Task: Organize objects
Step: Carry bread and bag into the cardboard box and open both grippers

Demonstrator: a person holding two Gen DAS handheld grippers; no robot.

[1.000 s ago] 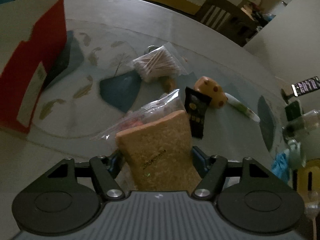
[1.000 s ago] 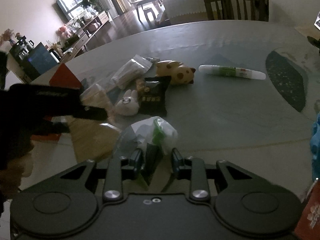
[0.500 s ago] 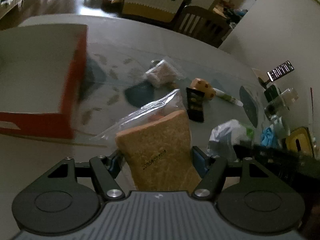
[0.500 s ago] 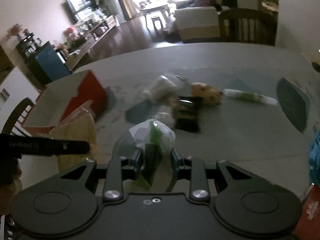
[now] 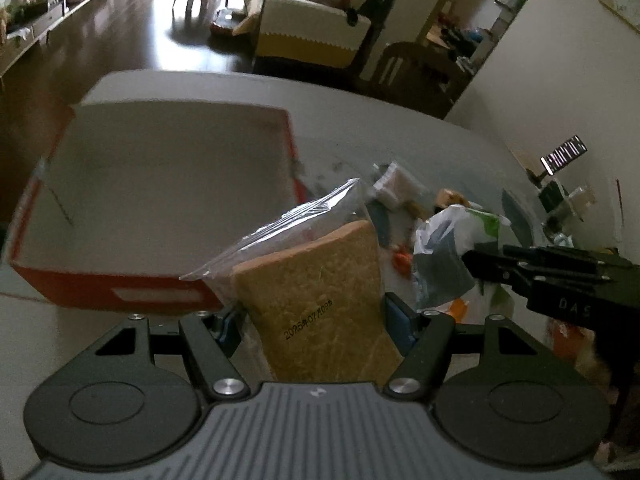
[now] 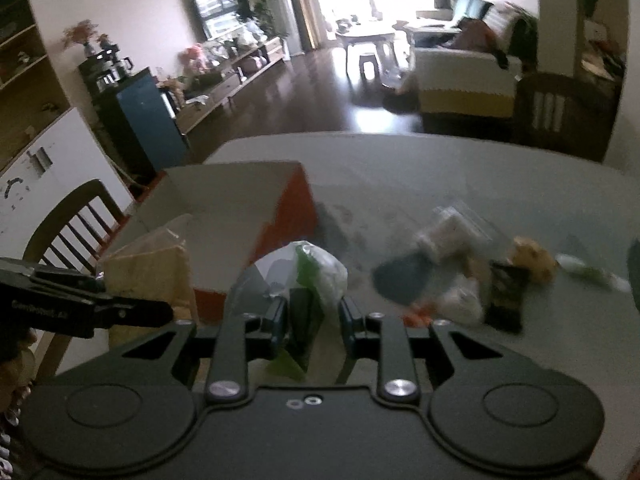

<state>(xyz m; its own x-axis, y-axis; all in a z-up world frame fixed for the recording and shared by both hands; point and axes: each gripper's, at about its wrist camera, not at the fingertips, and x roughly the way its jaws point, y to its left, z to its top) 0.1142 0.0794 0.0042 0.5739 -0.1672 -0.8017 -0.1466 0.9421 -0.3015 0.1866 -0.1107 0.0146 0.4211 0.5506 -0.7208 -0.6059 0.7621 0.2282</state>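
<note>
Bagged bread slice (image 5: 320, 300) was pinched in the left gripper (image 5: 316, 320), raised before the red box (image 5: 160, 184). A crumpled plastic bag (image 6: 308, 280) was clamped in the right gripper (image 6: 314, 320), just beside it. Beyond, loose packets (image 6: 504, 296) and a toy (image 6: 532, 258) cluttered the surface (image 6: 440, 176).

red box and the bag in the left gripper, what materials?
Red box: looks like cardboard, matte red outside, plain pale inside, thin straight walls. Bag in the left gripper: clear glossy plastic film, creased and see-through, over a tan, grainy slice that looks like bread.
</note>
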